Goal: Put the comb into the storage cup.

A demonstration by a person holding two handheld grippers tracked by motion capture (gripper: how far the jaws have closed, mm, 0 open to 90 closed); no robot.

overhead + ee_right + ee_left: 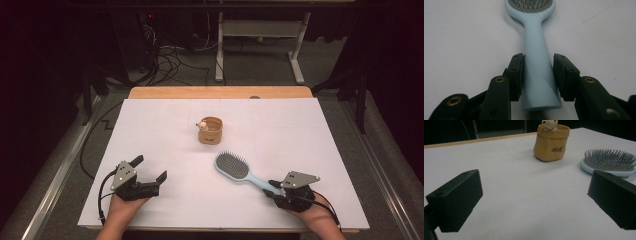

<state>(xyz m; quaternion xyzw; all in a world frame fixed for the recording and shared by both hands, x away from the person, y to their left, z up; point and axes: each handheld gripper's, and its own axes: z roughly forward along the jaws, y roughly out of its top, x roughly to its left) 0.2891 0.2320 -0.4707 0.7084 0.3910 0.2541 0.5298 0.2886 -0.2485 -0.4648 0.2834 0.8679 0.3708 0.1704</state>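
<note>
A light-blue hairbrush (pixel 232 166) lies bristles up on the white tabletop (pixel 165 125), handle toward the near right. My right gripper (pixel 272 189) has its jaws on either side of the handle's wide end. In the right gripper view the handle (pixel 536 50) runs between the pads of this gripper (pixel 539 58); the left pad rests on it and a thin gap shows at the right pad. My left gripper (pixel 150 168) stands open at the near left, with nothing in it. Its view, with the gripper (pixel 534 195) wide apart, shows the brush head (pixel 609 161) to the right.
A tan sack-shaped pot (pixel 211 131) with a small pale figure on its rim stands mid-table, beyond the brush; it stands ahead in the left gripper view (pixel 551 143). A wooden strip edges the table's far side. Cables and desk legs lie on the floor beyond.
</note>
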